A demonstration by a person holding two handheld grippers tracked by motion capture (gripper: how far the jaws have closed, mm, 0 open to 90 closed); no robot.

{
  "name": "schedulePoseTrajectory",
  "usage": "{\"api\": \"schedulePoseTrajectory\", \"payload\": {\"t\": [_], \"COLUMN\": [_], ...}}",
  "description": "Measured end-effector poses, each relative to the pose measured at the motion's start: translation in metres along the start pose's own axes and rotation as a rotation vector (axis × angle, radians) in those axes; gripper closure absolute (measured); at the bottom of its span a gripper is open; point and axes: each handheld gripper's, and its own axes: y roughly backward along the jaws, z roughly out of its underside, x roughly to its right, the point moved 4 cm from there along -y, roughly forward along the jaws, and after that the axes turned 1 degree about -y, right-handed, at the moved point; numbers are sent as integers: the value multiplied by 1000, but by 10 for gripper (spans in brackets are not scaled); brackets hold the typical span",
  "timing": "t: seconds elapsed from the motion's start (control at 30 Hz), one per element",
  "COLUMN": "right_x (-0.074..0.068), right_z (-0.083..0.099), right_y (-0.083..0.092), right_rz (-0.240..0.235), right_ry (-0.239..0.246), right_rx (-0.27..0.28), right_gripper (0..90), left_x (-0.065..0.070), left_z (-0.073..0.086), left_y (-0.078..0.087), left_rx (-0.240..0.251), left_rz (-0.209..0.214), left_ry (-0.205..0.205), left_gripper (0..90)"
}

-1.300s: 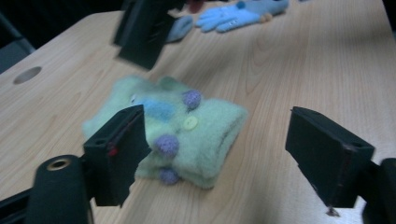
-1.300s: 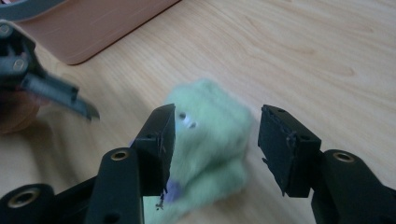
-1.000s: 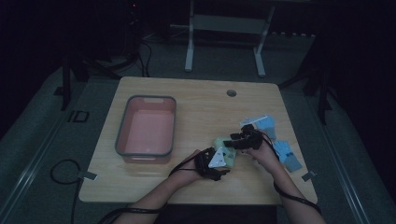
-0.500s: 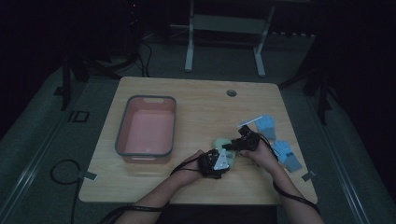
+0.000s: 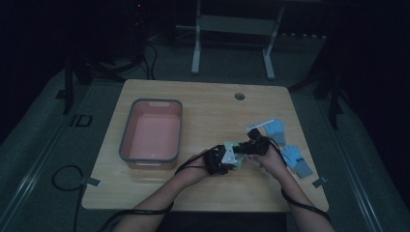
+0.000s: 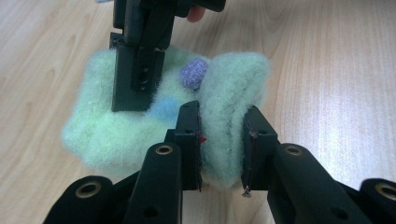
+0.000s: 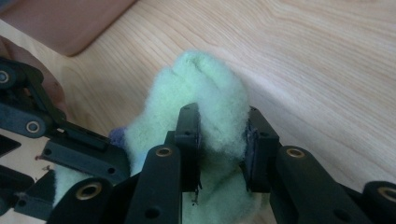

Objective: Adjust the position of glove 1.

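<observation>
Pinching fuzzy green sock (image 6: 229, 93), both tools

"ID" marking on floor (image 5: 80, 121) left of table.

Both tongs, left (image 5: 227, 157) and right (image 5: 246, 147), meet tip to tip, jaws just closed into a pinch.

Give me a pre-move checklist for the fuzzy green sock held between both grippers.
1. Left gripper pinched on a fold of the fuzzy pale green sock with purple and blue dots: ok.
2. Right gripper pinched on the sock's other bunched end: ok.
3. Sock fully off the wooden table: cannot tell.
4. Pink plastic bin with grey rim empty and apart from the grippers: ok.
5. Blue socks lie off to the side: ok.
</observation>
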Motion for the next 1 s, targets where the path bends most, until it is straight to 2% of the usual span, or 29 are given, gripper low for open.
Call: {"api": "schedulePoseTrajectory", "payload": {"t": [0.27, 0.47, 1.0], "right_x": [-9, -18, -49], "right_z": [-14, -33, -81], "right_y": [11, 22, 23], "right_rz": [-28, -40, -43], "right_ry": [-7, -11, 61], "right_rx": [45, 84, 95], "right_gripper": [720, 719, 719], "left_x": [-9, -20, -39], "left_z": [-10, -19, -20], "left_y": [21, 42, 86], "left_rx": [-8, -8, -52], "left_rz": [-5, -17, -69], "left_ry": [-30, -49, -97], "left_gripper": [737, 737, 737]}}
